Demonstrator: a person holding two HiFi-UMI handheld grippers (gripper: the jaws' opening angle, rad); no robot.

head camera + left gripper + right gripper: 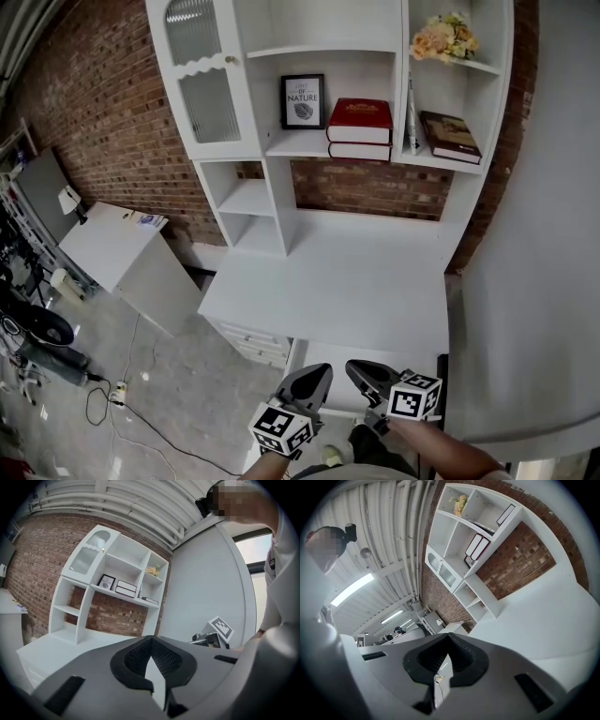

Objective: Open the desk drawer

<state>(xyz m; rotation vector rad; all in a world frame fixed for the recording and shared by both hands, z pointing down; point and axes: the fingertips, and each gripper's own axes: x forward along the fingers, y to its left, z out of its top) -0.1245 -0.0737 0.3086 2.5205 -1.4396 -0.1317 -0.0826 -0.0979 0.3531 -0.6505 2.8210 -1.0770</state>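
— Where's the drawer?
— Under the desk's front edge, left side, shut, well apart from both tools.
— And the tools?
— Left tool and right tool are both closed on nothing.
— How will the drawer handle?
— Probably rigid, light, and slides straight out. Grip the pull mid-front, though it's too small to make out.

- Left gripper: held low and close to the body, jaws pressed together at the tips with nothing between them.
- Right gripper: just beside the left without touching it, jaws likewise closed and empty. The two tips angle toward each other.
- Right forearm: bare, reaching in from lower right.
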